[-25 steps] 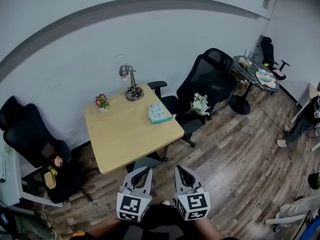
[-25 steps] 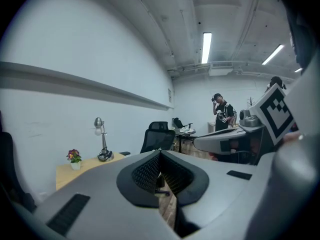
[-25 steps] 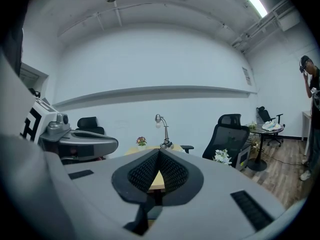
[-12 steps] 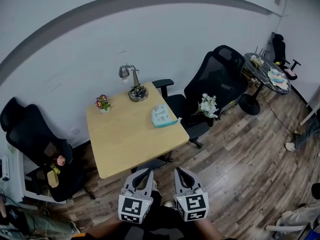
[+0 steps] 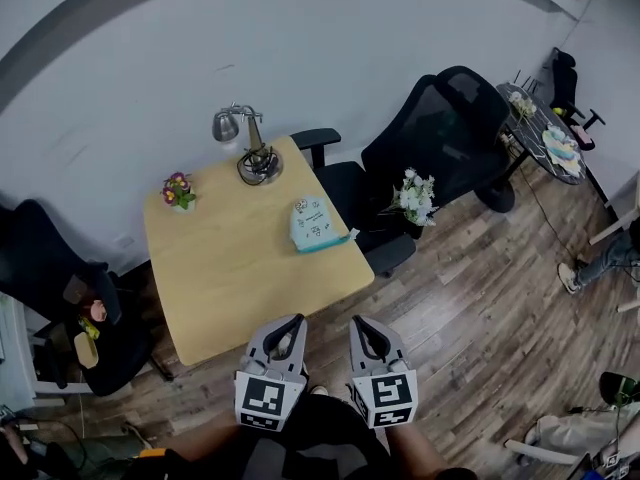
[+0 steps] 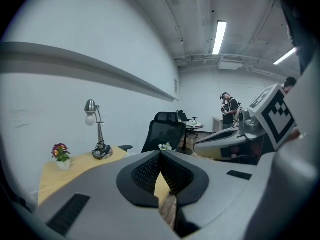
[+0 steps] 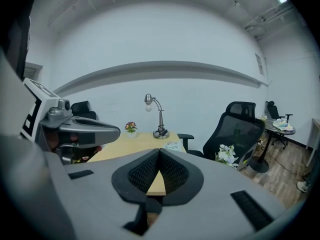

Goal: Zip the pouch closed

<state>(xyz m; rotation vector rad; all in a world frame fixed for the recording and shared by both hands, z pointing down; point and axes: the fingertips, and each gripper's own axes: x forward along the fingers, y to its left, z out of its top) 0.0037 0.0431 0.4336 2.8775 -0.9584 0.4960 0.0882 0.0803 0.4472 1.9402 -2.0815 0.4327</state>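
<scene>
Wooden bench carried the pouch flat near its right edge, untouched. Left gripper and right gripper hung off the bench's near edge, both closed and empty, presumably since nothing was within reach yet.

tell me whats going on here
A person holds a left gripper and a right gripper, both shut and empty, just short of the near edge of the table. The pouch lies on its right side, untouched, so zipping has not begun. A lamp and a flower pot stand at the back.
</scene>
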